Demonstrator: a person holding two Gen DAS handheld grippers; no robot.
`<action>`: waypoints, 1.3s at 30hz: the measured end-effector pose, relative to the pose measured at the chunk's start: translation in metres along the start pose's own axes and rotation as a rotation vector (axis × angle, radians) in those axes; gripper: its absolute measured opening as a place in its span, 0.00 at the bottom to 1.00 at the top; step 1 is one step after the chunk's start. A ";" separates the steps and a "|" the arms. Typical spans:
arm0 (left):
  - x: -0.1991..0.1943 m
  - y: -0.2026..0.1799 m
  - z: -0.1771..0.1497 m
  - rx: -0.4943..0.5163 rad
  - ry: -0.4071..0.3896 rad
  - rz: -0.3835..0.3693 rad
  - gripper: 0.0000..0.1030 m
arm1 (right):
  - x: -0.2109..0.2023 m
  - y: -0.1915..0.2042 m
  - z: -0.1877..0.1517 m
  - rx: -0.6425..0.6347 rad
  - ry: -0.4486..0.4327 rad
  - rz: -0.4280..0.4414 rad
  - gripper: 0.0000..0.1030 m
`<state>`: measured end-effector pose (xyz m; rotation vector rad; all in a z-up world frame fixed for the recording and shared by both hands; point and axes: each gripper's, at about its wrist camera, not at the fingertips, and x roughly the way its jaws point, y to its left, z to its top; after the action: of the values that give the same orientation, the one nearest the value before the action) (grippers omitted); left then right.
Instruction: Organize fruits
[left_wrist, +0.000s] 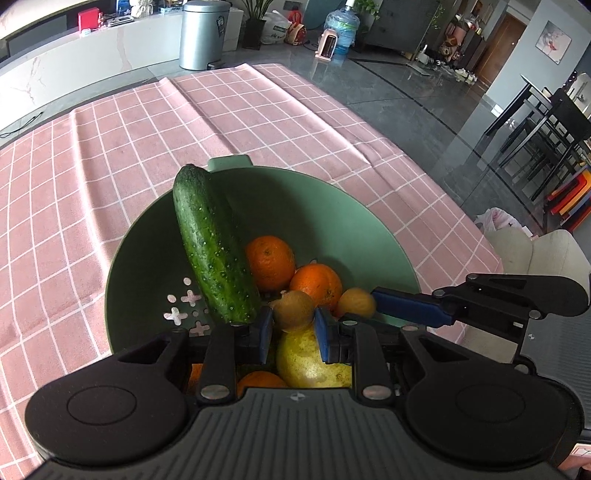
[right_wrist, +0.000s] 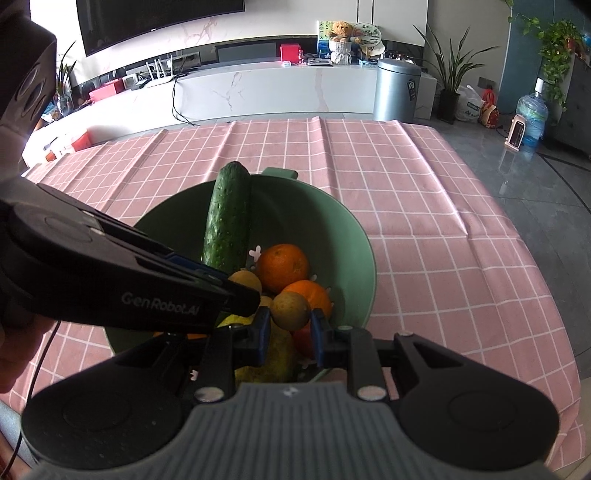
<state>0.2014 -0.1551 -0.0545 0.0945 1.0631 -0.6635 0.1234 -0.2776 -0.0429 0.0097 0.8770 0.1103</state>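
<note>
Now left gripper (left_wrist: 293, 332) and right gripper (right_wrist: 290, 326) hang clenched over the green bowl (left_wrist: 332, 199) (brown fruit (left_wrist: 293, 310) at each tip).

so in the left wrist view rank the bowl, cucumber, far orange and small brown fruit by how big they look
1. green bowl
2. cucumber
3. far orange
4. small brown fruit, though it sits nearer the camera, so the gap is unsure
</note>
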 end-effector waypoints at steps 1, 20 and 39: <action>0.000 0.000 0.000 -0.003 0.000 -0.003 0.27 | 0.000 0.000 0.000 -0.002 0.004 -0.003 0.19; -0.110 -0.014 -0.032 0.063 -0.247 0.231 0.65 | -0.079 0.027 0.005 -0.026 -0.133 0.000 0.57; -0.167 -0.038 -0.110 0.110 -0.592 0.676 0.94 | -0.170 0.071 -0.060 0.204 -0.481 0.007 0.86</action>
<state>0.0431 -0.0676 0.0382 0.3159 0.3739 -0.1087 -0.0376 -0.2260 0.0528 0.2221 0.4043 0.0220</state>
